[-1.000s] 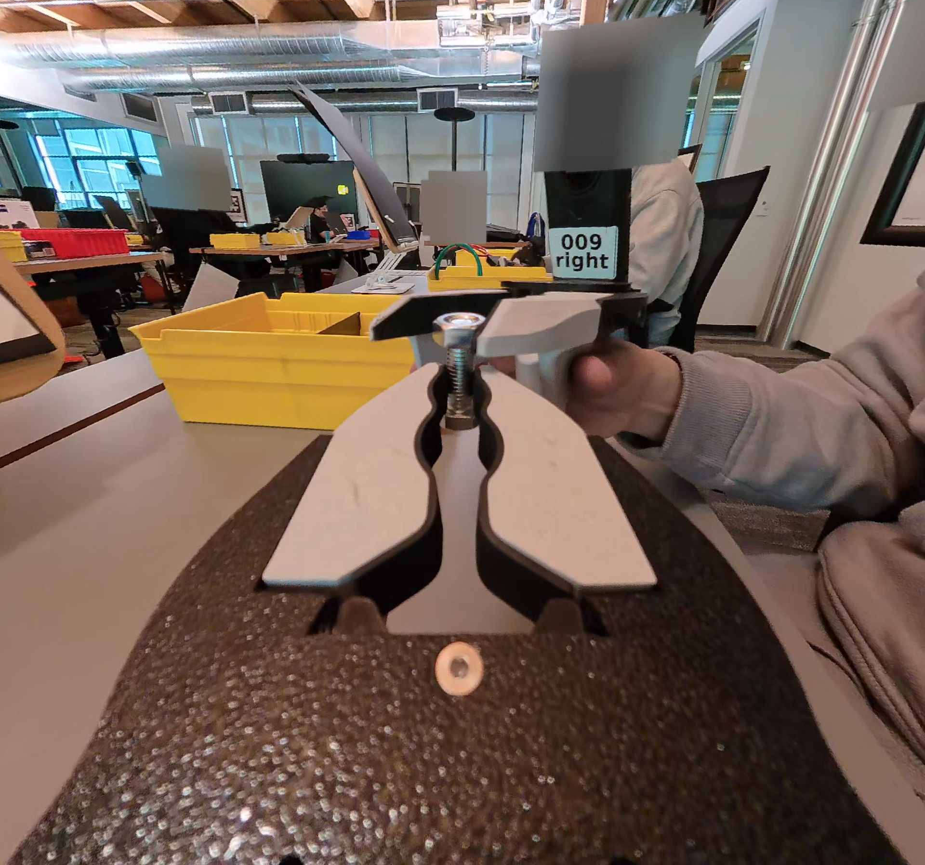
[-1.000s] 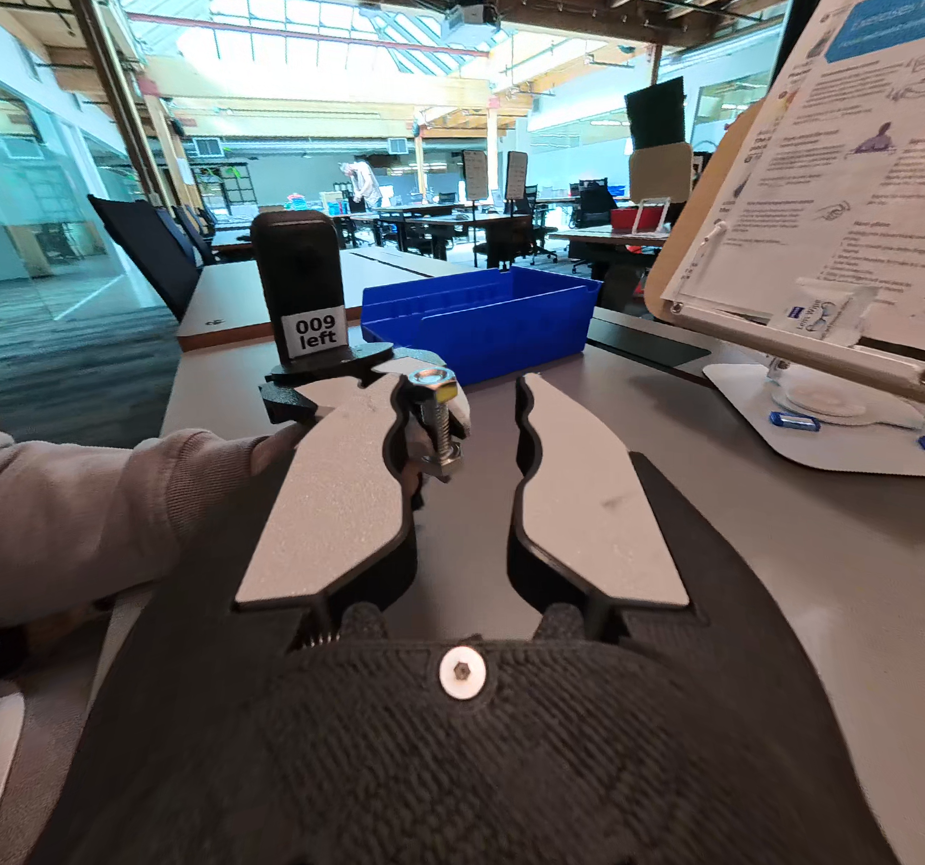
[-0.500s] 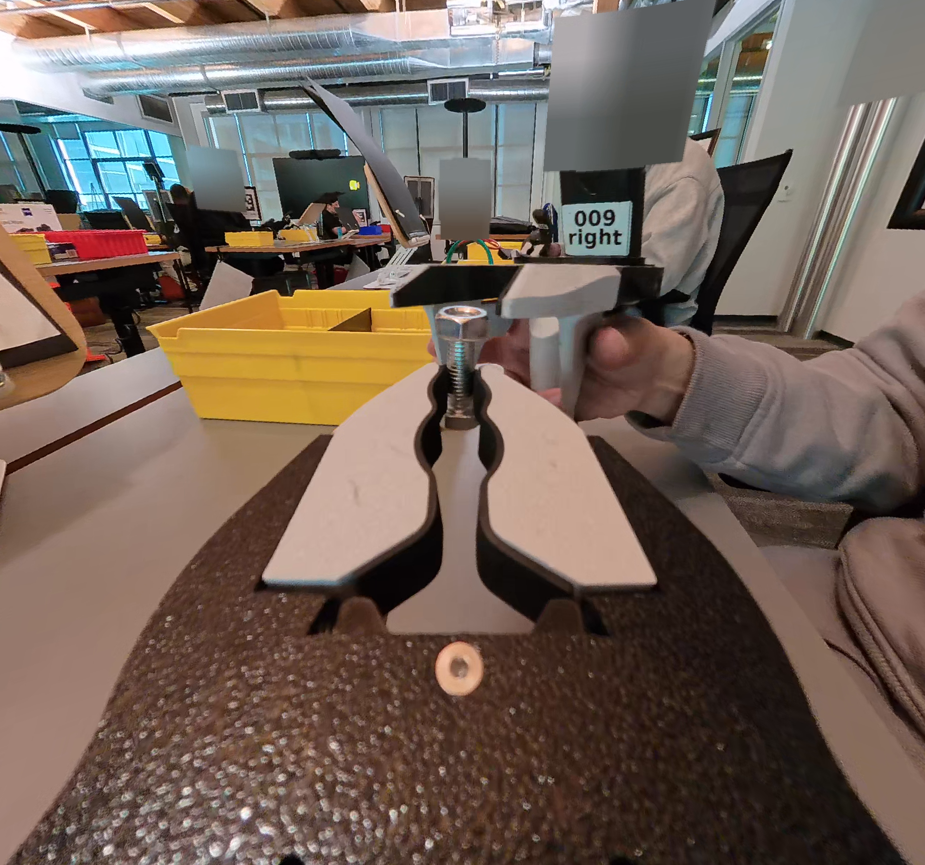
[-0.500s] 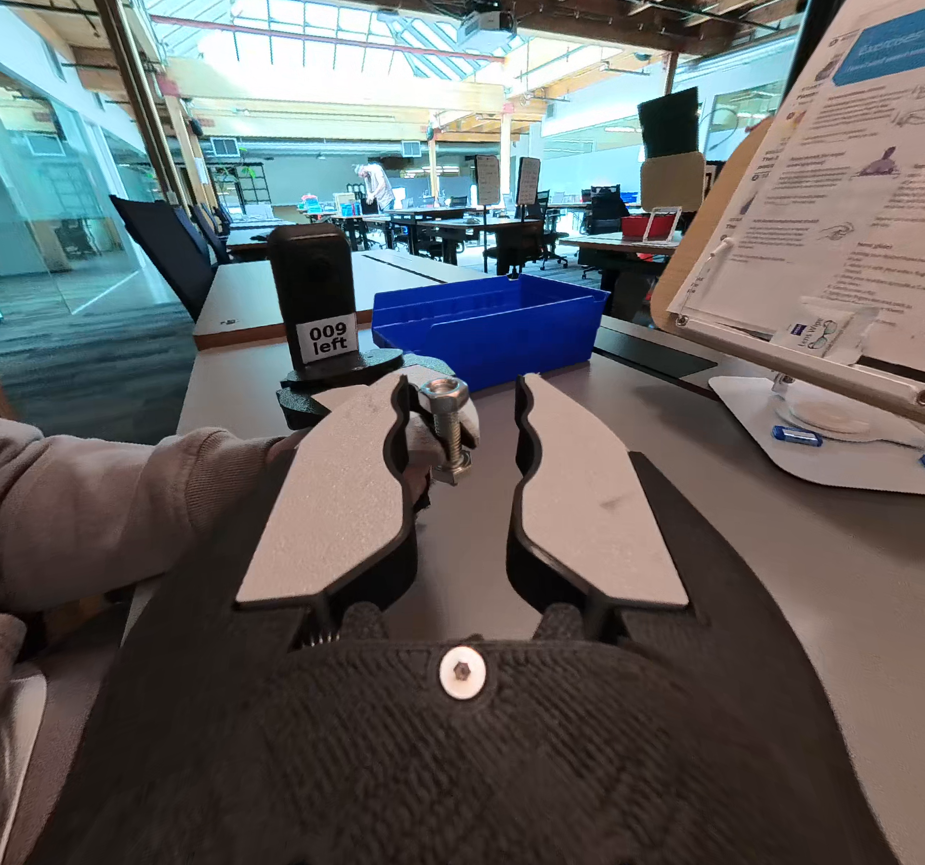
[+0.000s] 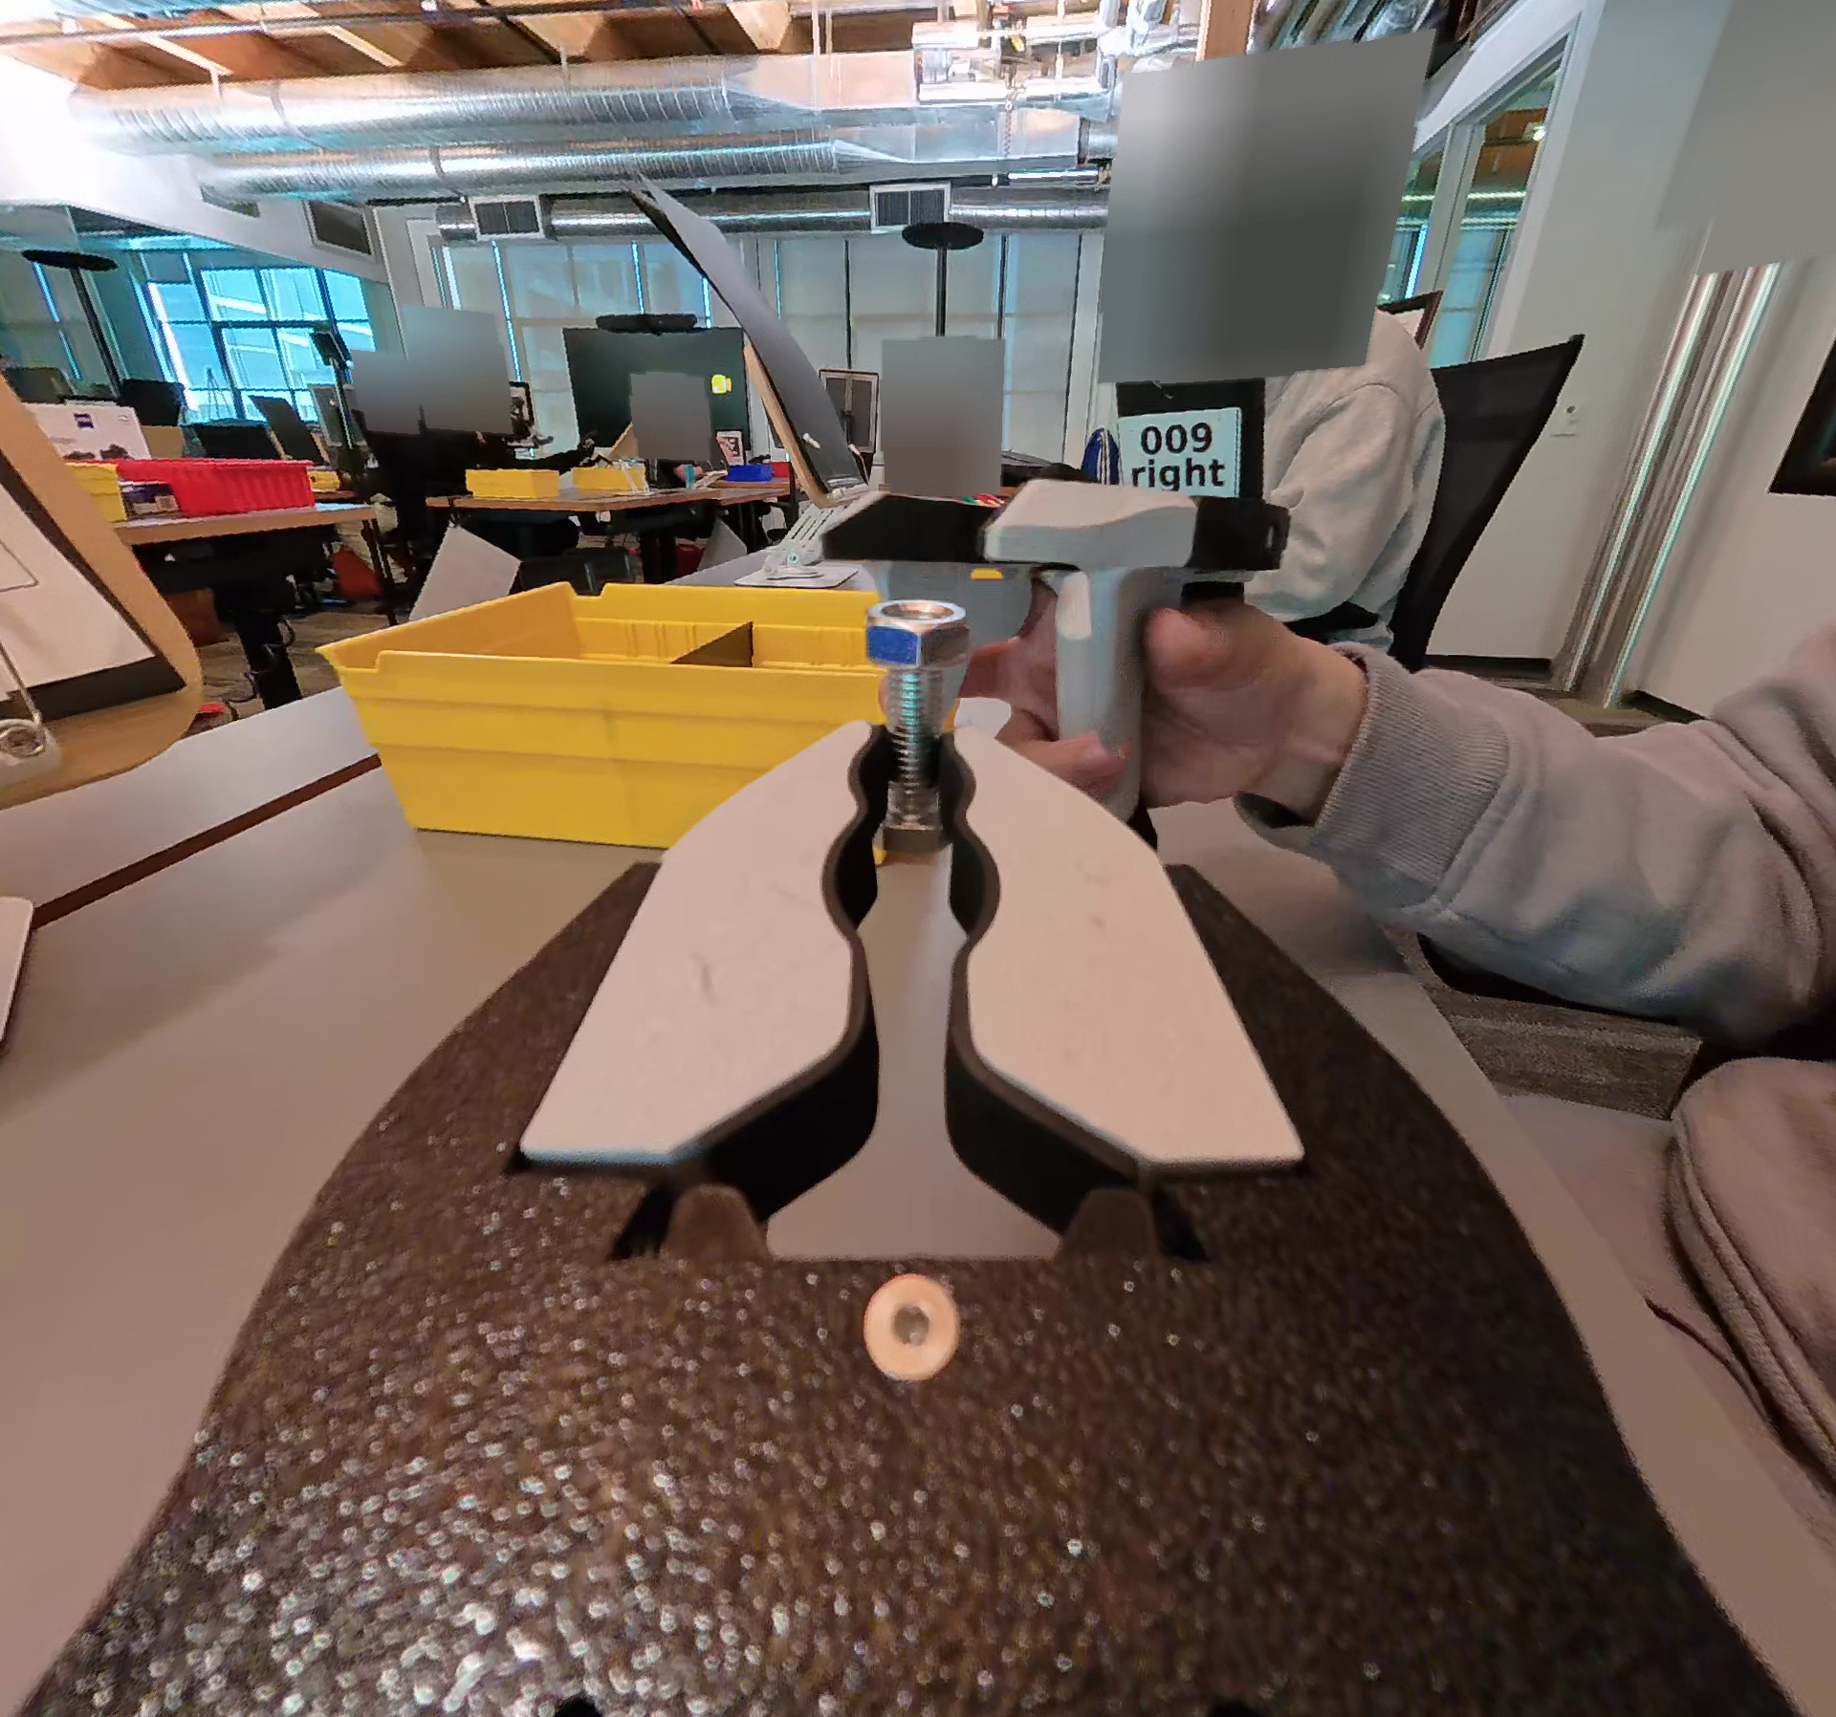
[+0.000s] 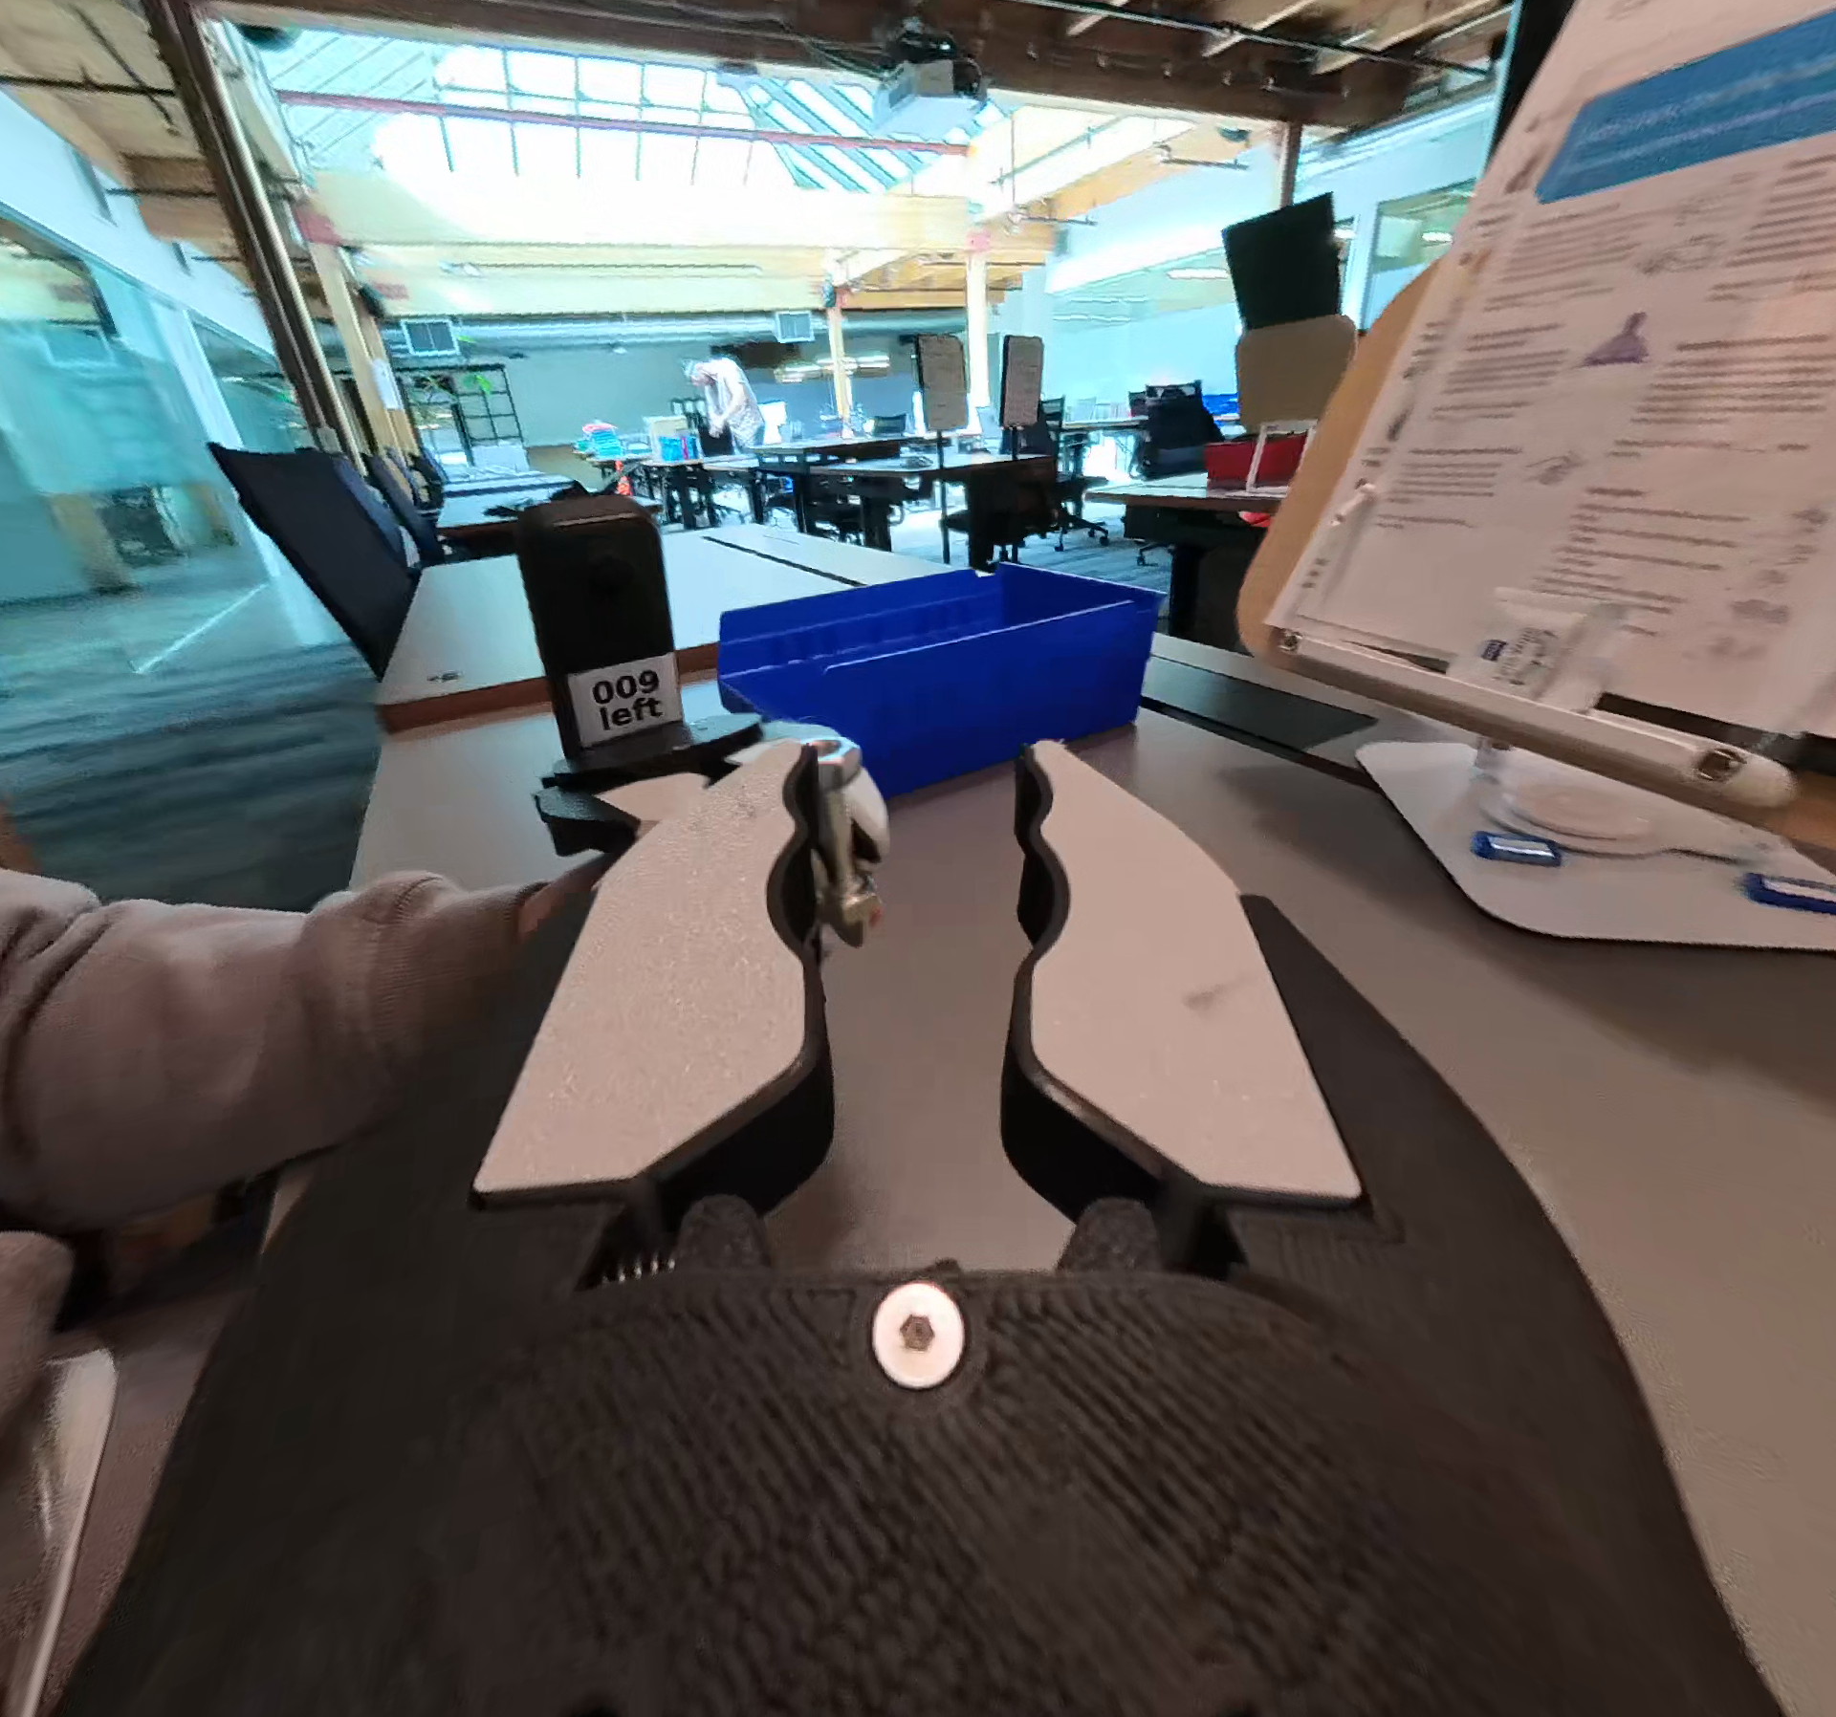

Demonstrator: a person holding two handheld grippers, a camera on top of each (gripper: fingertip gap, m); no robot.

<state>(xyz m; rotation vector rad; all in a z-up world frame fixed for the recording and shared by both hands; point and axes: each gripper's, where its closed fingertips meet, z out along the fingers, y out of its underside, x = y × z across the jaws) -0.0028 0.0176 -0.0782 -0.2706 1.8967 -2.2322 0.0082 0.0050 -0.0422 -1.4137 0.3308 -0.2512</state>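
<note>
Left claw (image 5: 915, 756) clamps a silver bolt (image 5: 915, 706) by its threads: upright, hex head on top, nut at the bottom, above the grey table (image 5: 199, 924), yellow bin (image 5: 596, 726) behind. Right claw (image 6: 919, 835) gapes wide and bare, the bolt just beside its left finger (image 6: 695, 924), blue bin (image 6: 944, 666) beyond. Versus a second ago: its jaws stand slightly narrower, and the bolt now half hides behind that finger.

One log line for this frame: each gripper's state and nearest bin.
left gripper: shut on bolt, upright | right gripper: open, empty | yellow bin behind left | blue bin ahead of right
</note>
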